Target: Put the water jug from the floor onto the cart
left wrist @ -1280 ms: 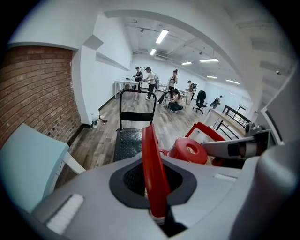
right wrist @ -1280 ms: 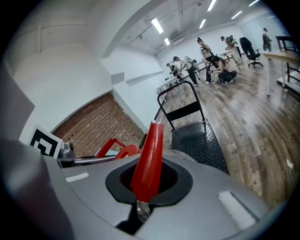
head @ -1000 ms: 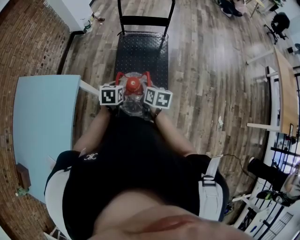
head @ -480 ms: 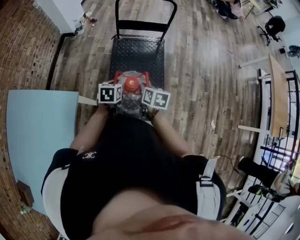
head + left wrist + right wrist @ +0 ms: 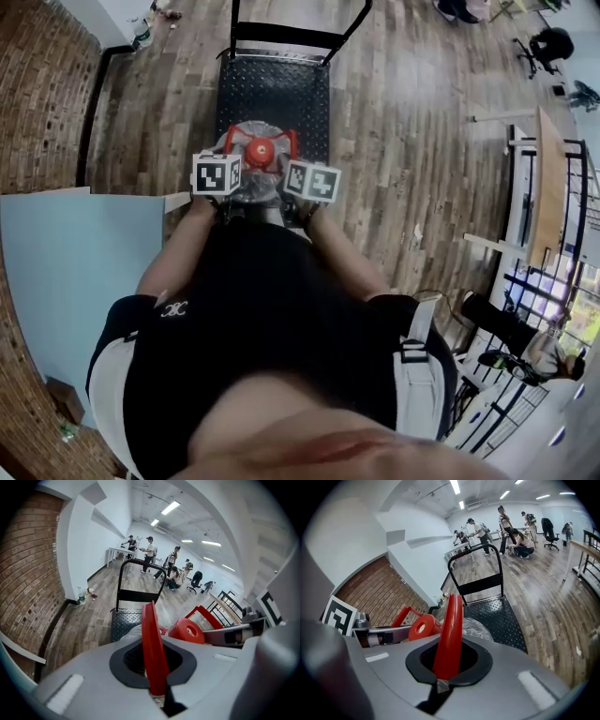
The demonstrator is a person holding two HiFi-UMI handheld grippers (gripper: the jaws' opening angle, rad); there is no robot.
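Observation:
The water jug (image 5: pixel 253 178) is clear, with a red cap (image 5: pixel 260 150) and two red handles. It hangs between my two grippers over the near end of the black cart platform (image 5: pixel 274 89). My left gripper (image 5: pixel 228 184) is shut on the jug's left red handle (image 5: pixel 152 644). My right gripper (image 5: pixel 302 189) is shut on the other red handle (image 5: pixel 450 630). The cap (image 5: pixel 187 631) shows between them in both gripper views. The cart's black push handle (image 5: pixel 291 36) stands at its far end. The jug's lower body is hidden behind the grippers and my torso.
A light blue table (image 5: pixel 84 272) stands close on my left, beside a brick wall (image 5: pixel 37 103). White-framed tables (image 5: pixel 544 159) and an office chair (image 5: pixel 548 42) are off to the right. Several people (image 5: pixel 150 550) stand at the room's far end. Wooden floor surrounds the cart.
Both grippers have carried the jug forward and a little lower, from the floor short of the cart to above the platform's near end. The grips have not altered.

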